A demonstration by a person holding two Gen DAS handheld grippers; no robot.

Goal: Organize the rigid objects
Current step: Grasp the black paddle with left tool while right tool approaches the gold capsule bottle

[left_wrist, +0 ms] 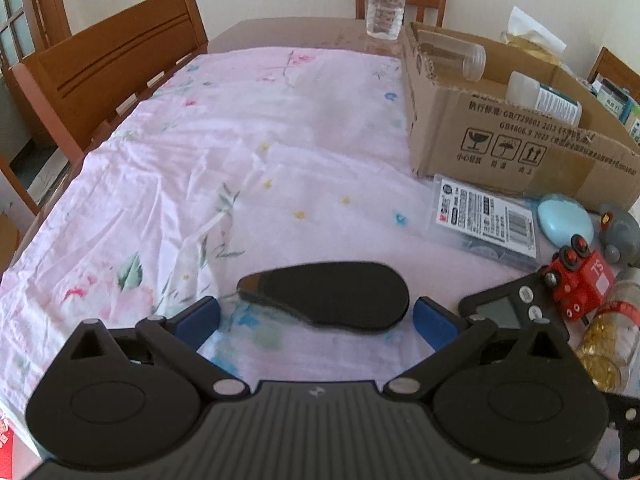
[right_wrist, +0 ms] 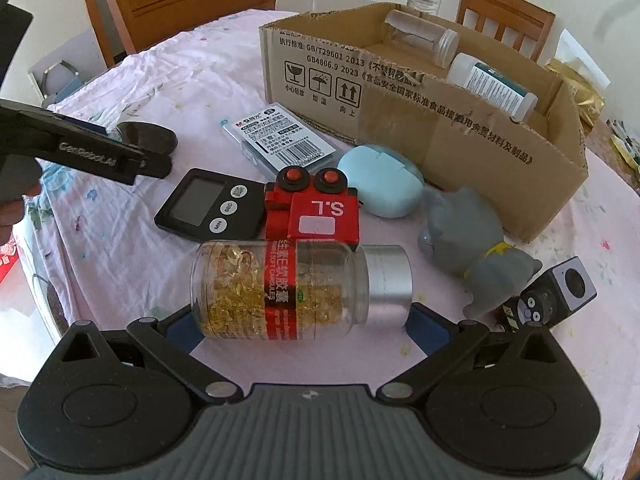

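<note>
A flat, matte black paddle-shaped piece lies between the wide-apart fingers of the left gripper. The right gripper tilts downward, fingers spread around a clear, silver-capped capsule bottle without pressing it.

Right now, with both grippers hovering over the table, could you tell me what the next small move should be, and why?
Probably close the right gripper on the capsule bottle. It lies on its side between the open blue pads, neither visibly pressing it, and the cardboard box behind already holds two bottles. The left gripper likewise straddles a flat black object.
</note>
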